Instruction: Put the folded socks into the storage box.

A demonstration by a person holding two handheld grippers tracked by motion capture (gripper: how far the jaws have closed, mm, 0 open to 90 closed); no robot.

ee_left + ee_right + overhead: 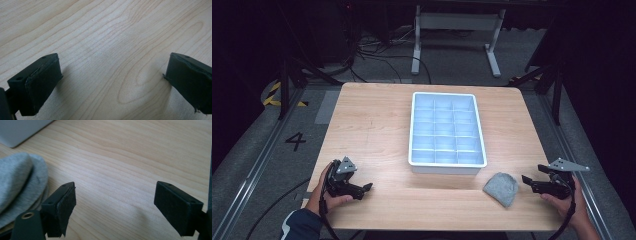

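Grey folded cloth, probably a sock though the high view is too coarse to be sure, lies on the wooden table near its front edge, just off the front right corner of the white divided tray. Right gripper sits just to the right of it, low over the wood, jaws spread wide with nothing between them. In the right gripper view the cloth bulges up beside the left-hand jaw, and the tray's corner peeks in at top left.

Left gripper rests down at the front left, well apart from the cloth, also wide open over bare grain, as the left gripper view confirms.

For a clean pickup, I'd say the right gripper wants to slide toward the cloth so the bundle sits between the pads rather than beside one, then come down onto the thickest fold and pinch through all the layers. Catch only the top layer and it may unfold and dangle.

Obstacles? Few. The tray wall stands close behind the cloth, so a low approach from the side beats a push forward, which could shove the fabric against the tray. The compartments look empty.
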